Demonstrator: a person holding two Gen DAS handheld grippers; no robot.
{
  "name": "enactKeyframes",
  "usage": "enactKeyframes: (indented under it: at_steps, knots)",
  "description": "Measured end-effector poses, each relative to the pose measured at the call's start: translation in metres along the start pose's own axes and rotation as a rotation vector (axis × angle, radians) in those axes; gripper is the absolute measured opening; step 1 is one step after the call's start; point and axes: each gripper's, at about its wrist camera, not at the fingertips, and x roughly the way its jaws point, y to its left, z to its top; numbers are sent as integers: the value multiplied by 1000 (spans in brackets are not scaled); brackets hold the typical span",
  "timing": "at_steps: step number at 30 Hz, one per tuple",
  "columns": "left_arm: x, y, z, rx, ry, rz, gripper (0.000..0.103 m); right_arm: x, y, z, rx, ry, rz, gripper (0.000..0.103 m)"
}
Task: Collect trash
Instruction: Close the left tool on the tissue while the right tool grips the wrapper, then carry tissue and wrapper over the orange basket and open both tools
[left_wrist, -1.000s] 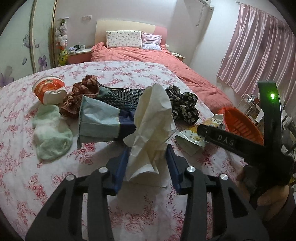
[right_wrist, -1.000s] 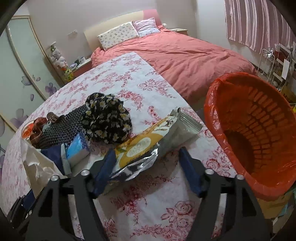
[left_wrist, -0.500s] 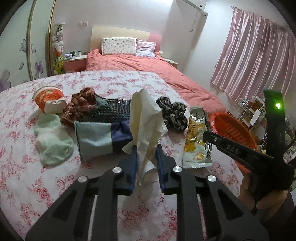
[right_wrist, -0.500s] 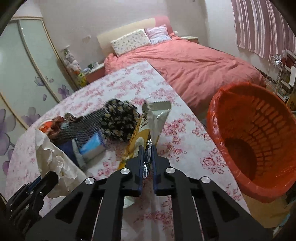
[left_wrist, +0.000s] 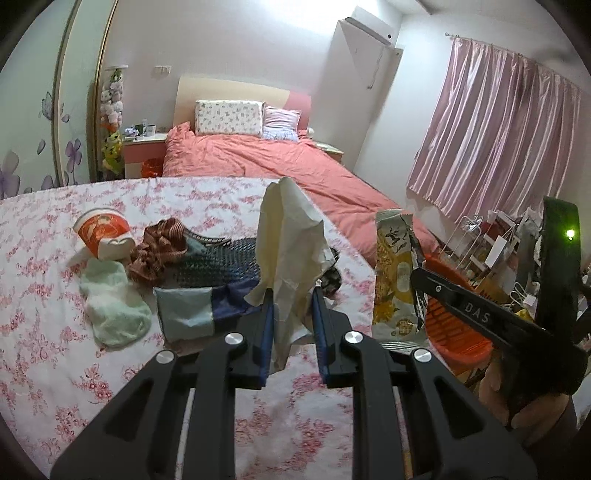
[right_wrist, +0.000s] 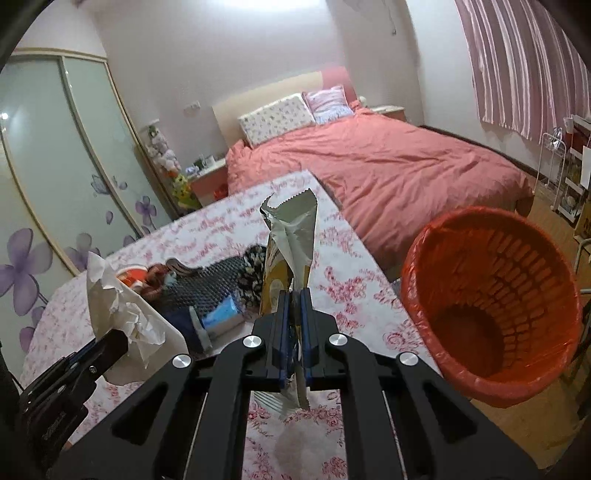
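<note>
Two pieces of trash are held above the floral table (left_wrist: 55, 332), not yet over the orange basket (right_wrist: 491, 306).
The crumpled paper (left_wrist: 291, 254), pinched low by the left gripper (left_wrist: 291, 328), could be dropped beside the rim; the snack wrapper (right_wrist: 291, 254), clamped thinly in the right gripper (right_wrist: 294, 321), could slip out.

A yellow snack wrapper (right_wrist: 286, 258) is clamped upright by the right tool (right_wrist: 294, 317) above the floral counter (right_wrist: 354, 291). An orange bin (right_wrist: 495, 306) is seen right; crumpled paper (right_wrist: 118, 314) is gripped left.
</note>
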Motion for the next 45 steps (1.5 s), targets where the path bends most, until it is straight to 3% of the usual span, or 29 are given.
enactKeyframes:
  at_steps: [8, 19, 31, 38, 40, 42, 45]
  knots:
    - [-12, -38, 12, 26, -34, -57, 20, -38, -23, 13, 25, -119, -30, 6]
    - [15, -100, 27, 83, -20, -193, 20, -58, -92, 20, 114, -212, -180, 6]
    - [97, -183, 25, 190, 72, -310, 20, -42, -156, 21, 223, -217, -259, 6]
    - [158, -209, 17, 201, 173, -303, 29, -25, -181, 17, 272, -171, -274, 8]
    - [171, -210, 13, 202, 200, -291, 38, -23, -185, 15, 278, -158, -276, 12]
    - [175, -206, 11, 198, 216, -279, 43, -22, -187, 12, 292, -143, -274, 31]
    - [176, -196, 9, 192, 226, -250, 48, -26, -186, 9, 302, -138, -286, 37]
